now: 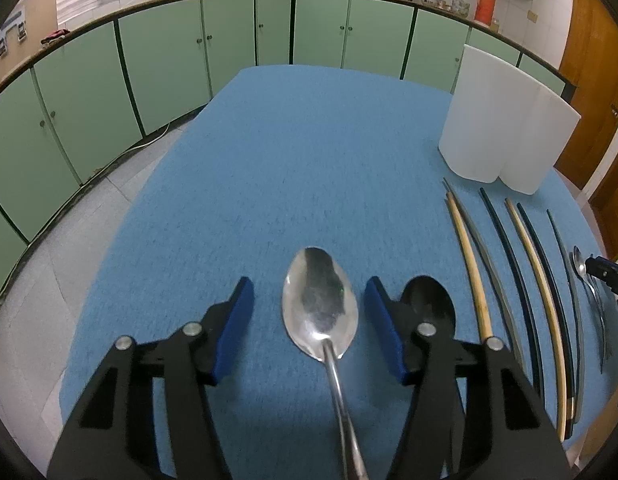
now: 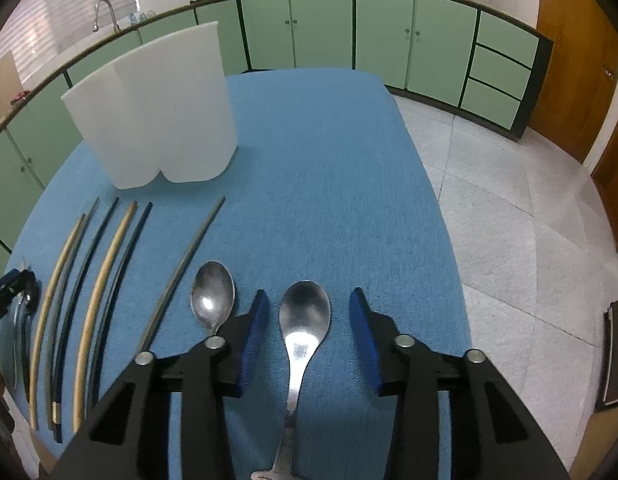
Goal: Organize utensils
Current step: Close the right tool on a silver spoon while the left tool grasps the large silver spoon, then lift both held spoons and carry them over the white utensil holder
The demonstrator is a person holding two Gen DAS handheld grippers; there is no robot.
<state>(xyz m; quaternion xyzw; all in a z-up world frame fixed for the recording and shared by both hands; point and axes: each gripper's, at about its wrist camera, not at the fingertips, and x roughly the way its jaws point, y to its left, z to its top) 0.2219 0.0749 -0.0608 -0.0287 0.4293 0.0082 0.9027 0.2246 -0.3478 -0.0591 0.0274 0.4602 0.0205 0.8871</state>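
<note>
In the left wrist view my left gripper is open over a large silver spoon that lies on the blue mat, its bowl between the fingers. A dark spoon lies just right of it. In the right wrist view my right gripper is open over a silver spoon lying between its fingers. Another silver spoon lies to its left. Several chopsticks lie in a row, also seen in the left wrist view. A white two-compartment holder stands behind them.
The mat covers a table whose edges drop to a tiled floor. Green cabinets run along the back wall. The white holder also shows in the left wrist view. My other gripper's tip shows at the right edge.
</note>
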